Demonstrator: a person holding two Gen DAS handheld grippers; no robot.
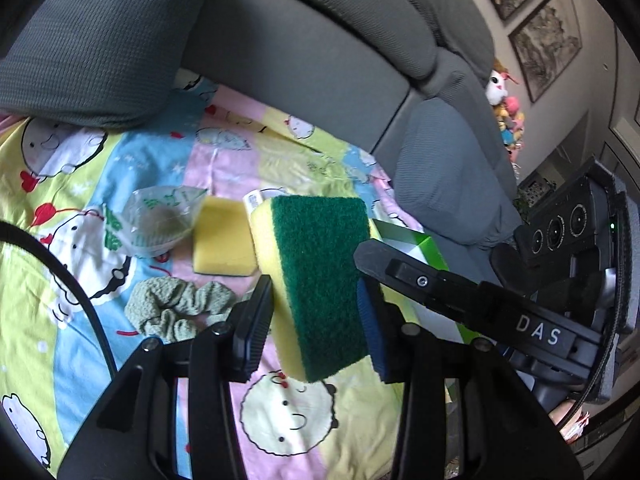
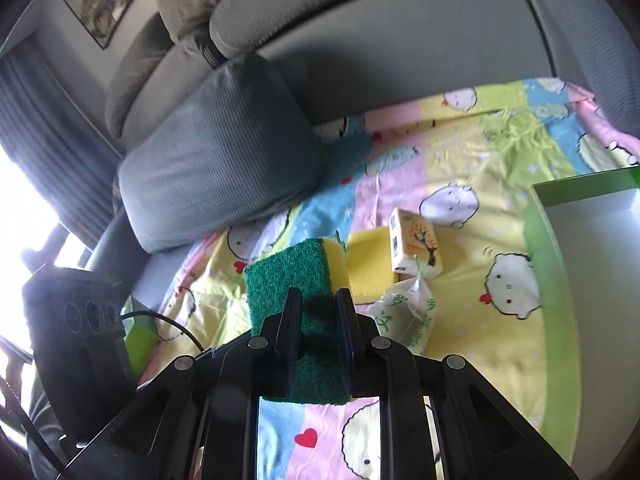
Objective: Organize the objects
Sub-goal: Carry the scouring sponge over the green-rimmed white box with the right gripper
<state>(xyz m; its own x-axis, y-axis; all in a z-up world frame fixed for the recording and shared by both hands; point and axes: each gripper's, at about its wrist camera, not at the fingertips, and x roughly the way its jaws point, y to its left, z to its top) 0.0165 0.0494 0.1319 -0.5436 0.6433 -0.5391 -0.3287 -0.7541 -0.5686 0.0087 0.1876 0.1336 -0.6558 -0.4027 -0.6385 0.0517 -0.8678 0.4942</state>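
Note:
A green-and-yellow scrub sponge (image 1: 320,280) is held up above the cartoon bedsheet (image 1: 80,184). My left gripper (image 1: 316,320) is shut on the sponge, a pad on each side. My right gripper (image 2: 318,332) comes in from the right in the left wrist view (image 1: 460,300); in its own view its fingers straddle the same sponge (image 2: 296,280), touching its scourer face. A second yellow sponge (image 1: 222,236) lies flat on the sheet, seen also in the right wrist view (image 2: 368,268).
A clear bag (image 1: 156,220) and a green scrunchie (image 1: 176,308) lie on the sheet. A small orange carton (image 2: 416,240) sits by the bag (image 2: 404,312). A green-and-white box (image 2: 580,248) is at right. A grey cushion (image 2: 216,160) and sofa back (image 1: 300,40) are behind.

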